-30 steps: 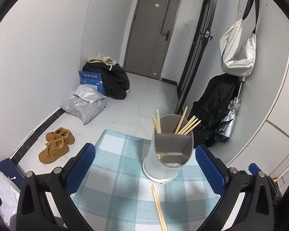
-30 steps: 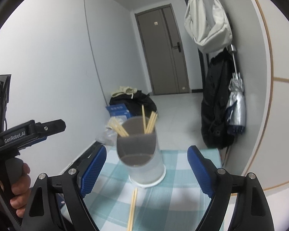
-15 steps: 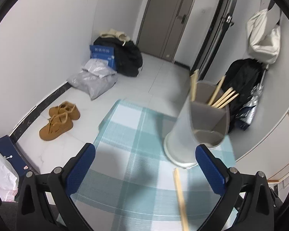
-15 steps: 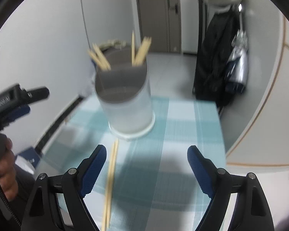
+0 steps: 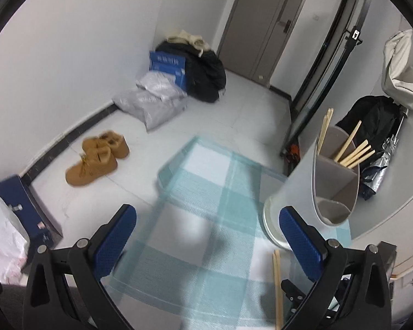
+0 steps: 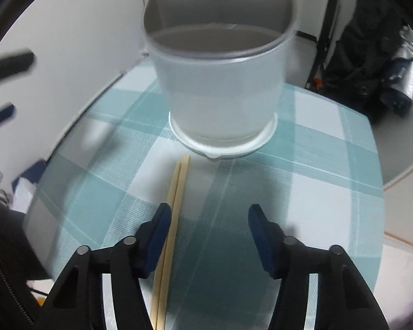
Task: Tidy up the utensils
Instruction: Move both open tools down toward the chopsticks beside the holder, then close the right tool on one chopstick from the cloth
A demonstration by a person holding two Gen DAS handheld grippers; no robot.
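- Since a second ago your right gripper [image 6: 208, 221] has dropped steeply toward the table; the white cylindrical utensil holder with a grey divider [image 6: 220, 82], once well ahead, now fills the top of the right wrist view.
- Your left gripper [image 5: 208, 233] has swung too, so the holder [image 5: 311, 189] has slid from the middle of its view to the right edge.
- The right jaws are closing, about half as wide as before. The pair of pale wooden chopsticks [image 6: 173, 209] lies flat on the teal-and-white checked tablecloth [image 6: 316, 187], running between the pads just inside the left blue pad, which looks to be touching or nearly touching it; the other pad is well clear, so nothing is pinched.
- The far tips of that pair point at the holder's base, just short of it.
- Your left jaws stand wide with only cloth [image 5: 201, 192] between them; the same pair [image 5: 276, 283] lies just inside the right pad.
- More chopsticks [image 5: 355, 151] stand leaning in the holder's rear compartments; the front compartment shows none.
- A pair of tan suede shoes [image 5: 96, 156] sits on the floor beyond the table.
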